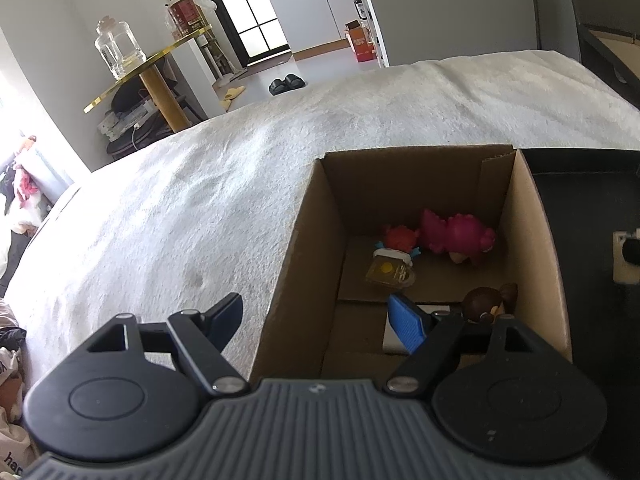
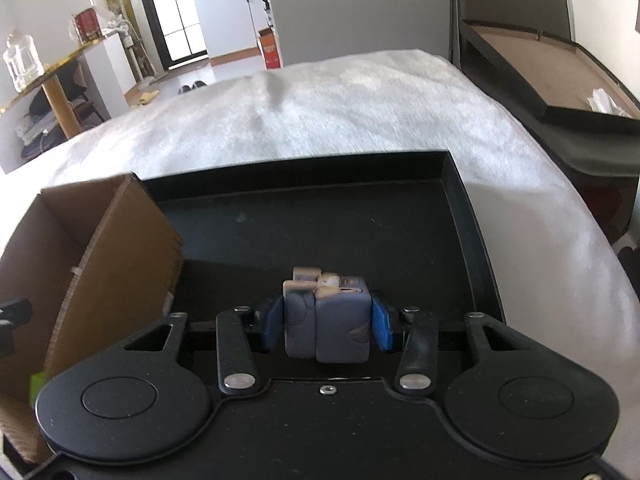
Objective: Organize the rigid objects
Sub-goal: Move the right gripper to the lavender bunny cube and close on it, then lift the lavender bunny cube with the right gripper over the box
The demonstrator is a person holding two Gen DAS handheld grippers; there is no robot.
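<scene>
Over black tray (image 2: 400, 208) | right hand-held gripper (image 2: 326, 326) clenched on blue toy block (image 2: 328, 320) | left hand-held gripper (image 1: 320, 320) spread wide, empty, above cardboard box (image 1: 312, 240)

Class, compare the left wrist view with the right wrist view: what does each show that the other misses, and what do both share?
Only the left wrist view shows inside the cardboard box: a pink toy, a brown-haired figure, and the open left gripper. Only the right wrist view shows the right gripper closed on a blue-grey blocky toy over the black tray. Both show the box, the tray and the white fleecy cover.
</scene>
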